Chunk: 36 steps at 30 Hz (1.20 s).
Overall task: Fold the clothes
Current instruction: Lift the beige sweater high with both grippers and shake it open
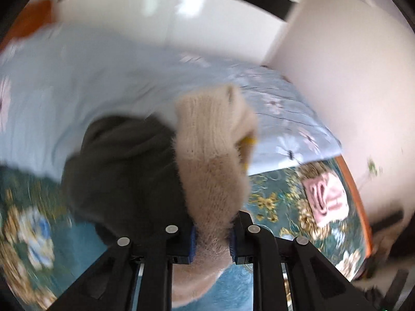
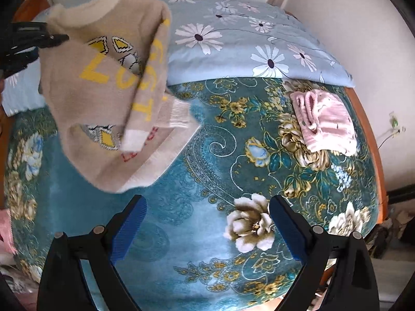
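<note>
A beige knit sweater (image 2: 109,108) with yellow letters and cream cuffs hangs in the air over the left of the bed. My left gripper (image 1: 212,243) is shut on the beige sweater (image 1: 212,160), which bunches up right in front of its camera. The left gripper also shows at the left edge of the right wrist view (image 2: 55,37), pinching the sweater near its collar. My right gripper (image 2: 207,230) is open and empty, low over the teal floral bedspread (image 2: 207,160), apart from the sweater.
A folded pink garment (image 2: 324,124) lies on the bedspread at the right. A light blue daisy-print pillow (image 2: 246,41) lies at the head of the bed. A white wall (image 2: 350,26) stands at the right, beyond the orange bed frame (image 2: 373,140).
</note>
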Tool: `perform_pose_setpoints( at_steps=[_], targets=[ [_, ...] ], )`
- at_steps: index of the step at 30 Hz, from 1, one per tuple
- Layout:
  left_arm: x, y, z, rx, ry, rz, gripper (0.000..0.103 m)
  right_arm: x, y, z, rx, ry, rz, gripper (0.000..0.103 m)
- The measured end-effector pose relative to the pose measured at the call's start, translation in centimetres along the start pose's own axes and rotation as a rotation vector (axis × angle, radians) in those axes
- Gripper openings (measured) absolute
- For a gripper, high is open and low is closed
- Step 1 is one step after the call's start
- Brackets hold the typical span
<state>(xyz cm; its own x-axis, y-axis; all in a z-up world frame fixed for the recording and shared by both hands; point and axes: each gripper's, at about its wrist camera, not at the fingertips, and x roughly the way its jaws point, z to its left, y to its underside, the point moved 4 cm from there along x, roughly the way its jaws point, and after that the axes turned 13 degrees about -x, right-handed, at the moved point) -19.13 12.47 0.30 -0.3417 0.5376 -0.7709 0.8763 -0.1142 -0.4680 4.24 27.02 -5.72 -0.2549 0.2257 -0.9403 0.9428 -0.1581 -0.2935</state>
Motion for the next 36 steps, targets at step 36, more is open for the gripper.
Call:
perform_pose_setpoints(
  at_steps=[36],
  targets=[
    [-19.0,20.6,-11.8,-0.04,-0.182,-0.1,0.019,-3.5,-4.5,3.6,-0.656,-0.727,-0.279,0.064]
  ],
)
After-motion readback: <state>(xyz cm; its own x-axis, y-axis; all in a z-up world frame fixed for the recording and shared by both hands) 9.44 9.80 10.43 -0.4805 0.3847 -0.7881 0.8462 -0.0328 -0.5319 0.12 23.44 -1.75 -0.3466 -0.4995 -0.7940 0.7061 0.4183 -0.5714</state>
